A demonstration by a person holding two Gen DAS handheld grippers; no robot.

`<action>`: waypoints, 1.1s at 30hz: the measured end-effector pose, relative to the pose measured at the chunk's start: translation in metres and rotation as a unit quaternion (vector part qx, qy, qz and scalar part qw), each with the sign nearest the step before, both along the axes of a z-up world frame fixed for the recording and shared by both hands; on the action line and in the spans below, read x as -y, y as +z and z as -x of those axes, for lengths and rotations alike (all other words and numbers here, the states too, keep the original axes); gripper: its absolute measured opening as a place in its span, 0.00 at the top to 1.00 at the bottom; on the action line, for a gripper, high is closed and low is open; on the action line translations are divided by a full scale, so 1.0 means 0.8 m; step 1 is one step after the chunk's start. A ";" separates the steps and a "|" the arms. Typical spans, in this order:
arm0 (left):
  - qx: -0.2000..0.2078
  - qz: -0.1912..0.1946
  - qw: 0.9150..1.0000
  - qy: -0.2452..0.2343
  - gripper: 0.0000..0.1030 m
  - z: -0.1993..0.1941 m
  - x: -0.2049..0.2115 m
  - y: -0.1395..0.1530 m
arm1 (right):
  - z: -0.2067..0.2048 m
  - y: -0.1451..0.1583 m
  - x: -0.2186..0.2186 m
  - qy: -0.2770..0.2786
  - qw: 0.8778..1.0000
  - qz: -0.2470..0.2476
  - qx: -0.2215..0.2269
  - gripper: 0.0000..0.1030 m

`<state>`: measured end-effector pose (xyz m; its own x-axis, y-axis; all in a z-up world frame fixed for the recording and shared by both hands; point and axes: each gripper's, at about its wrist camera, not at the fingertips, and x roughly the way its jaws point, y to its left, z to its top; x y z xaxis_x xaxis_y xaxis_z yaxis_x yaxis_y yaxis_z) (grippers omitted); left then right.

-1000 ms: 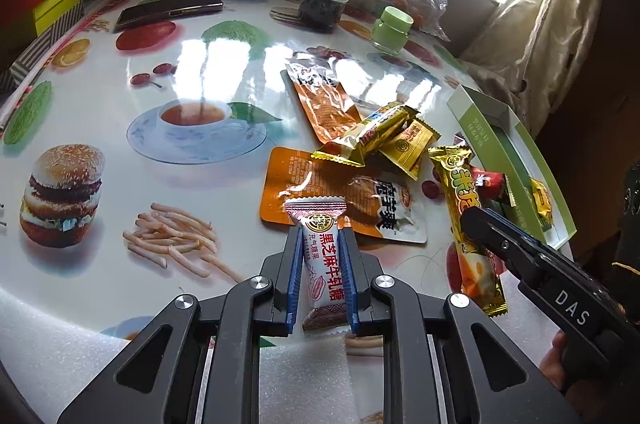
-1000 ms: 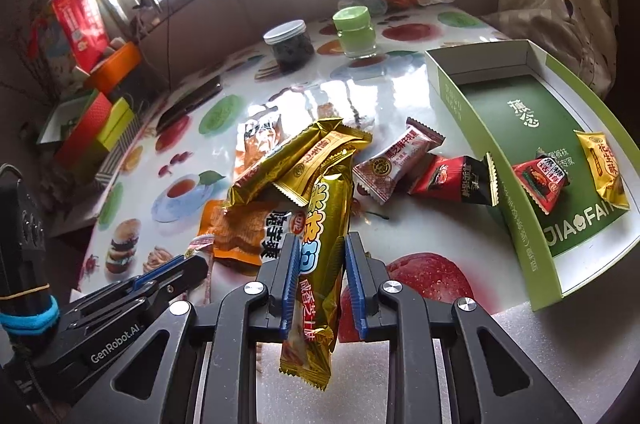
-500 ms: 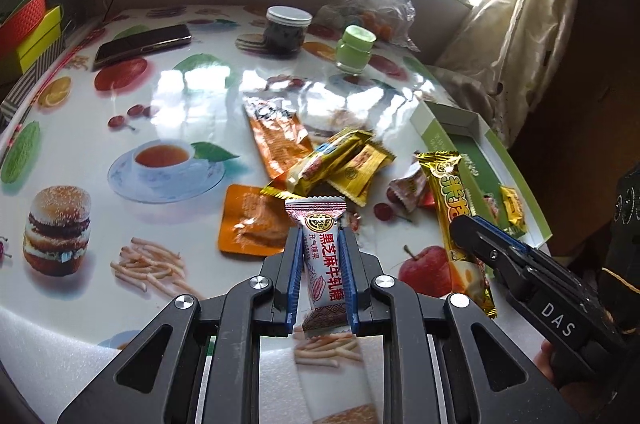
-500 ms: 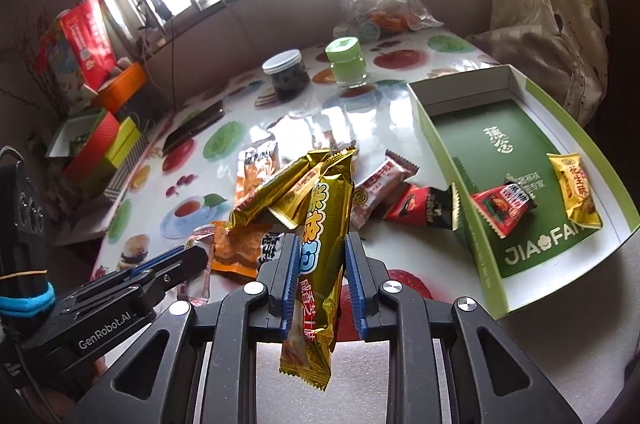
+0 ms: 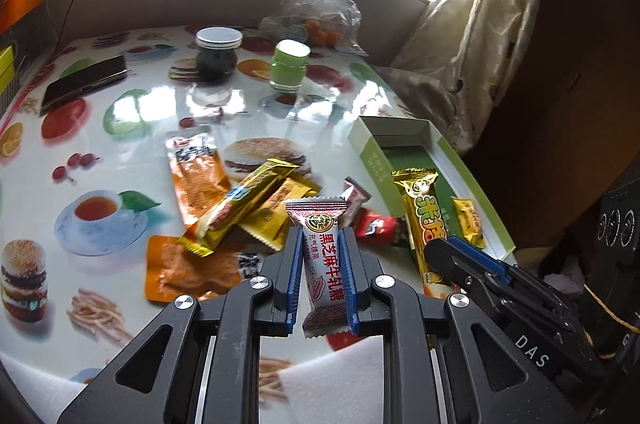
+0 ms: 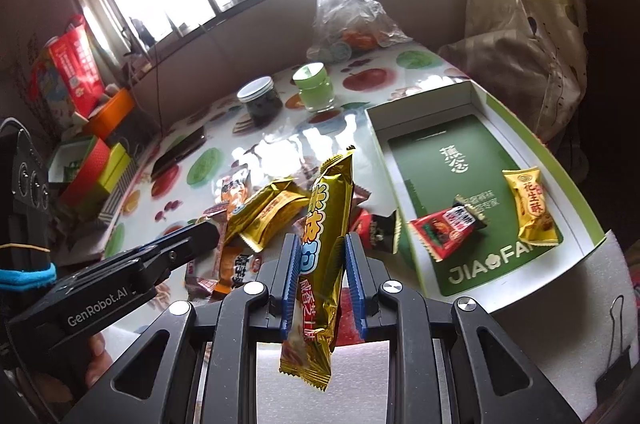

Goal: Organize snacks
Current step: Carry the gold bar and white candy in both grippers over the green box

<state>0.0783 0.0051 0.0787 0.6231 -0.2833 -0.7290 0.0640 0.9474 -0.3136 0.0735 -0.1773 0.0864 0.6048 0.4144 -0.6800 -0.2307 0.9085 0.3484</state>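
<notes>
Left tool (image 5: 322,256) pinches a white candy (image 5: 320,264), right tool (image 6: 322,264) a gold bar (image 6: 324,244), above scattered snacks (image 5: 240,212) beside the green box (image 6: 472,127).

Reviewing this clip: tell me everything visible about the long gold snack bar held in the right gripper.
The gold snack bar is a long, shiny foil wrapper with crimped ends, printed with yellow and blue characters and red text lower down. The right gripper has its blue-padded jaws shut on the bar's middle, so it hangs lifted above the table, roughly upright and slightly tilted, both ends free. In the left wrist view it shows in front of the green box. Its contents cannot be seen.
</notes>
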 end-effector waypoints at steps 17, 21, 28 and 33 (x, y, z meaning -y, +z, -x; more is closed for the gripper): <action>-0.008 0.035 0.997 -0.074 0.81 -0.048 0.067 0.001 | -0.017 0.005 0.059 -0.044 0.999 0.023 0.006 0.79; -0.014 0.044 0.995 -0.087 0.81 -0.061 0.083 -0.001 | -0.027 0.000 0.075 -0.053 0.998 0.029 0.002 0.79; -0.031 0.055 0.992 -0.107 0.81 -0.087 0.111 -0.012 | -0.044 -0.009 0.098 -0.062 0.997 0.039 -0.007 0.79; -0.033 0.052 0.990 -0.124 0.81 -0.097 0.132 -0.016 | -0.055 -0.021 0.109 -0.065 0.997 0.048 -0.017 0.79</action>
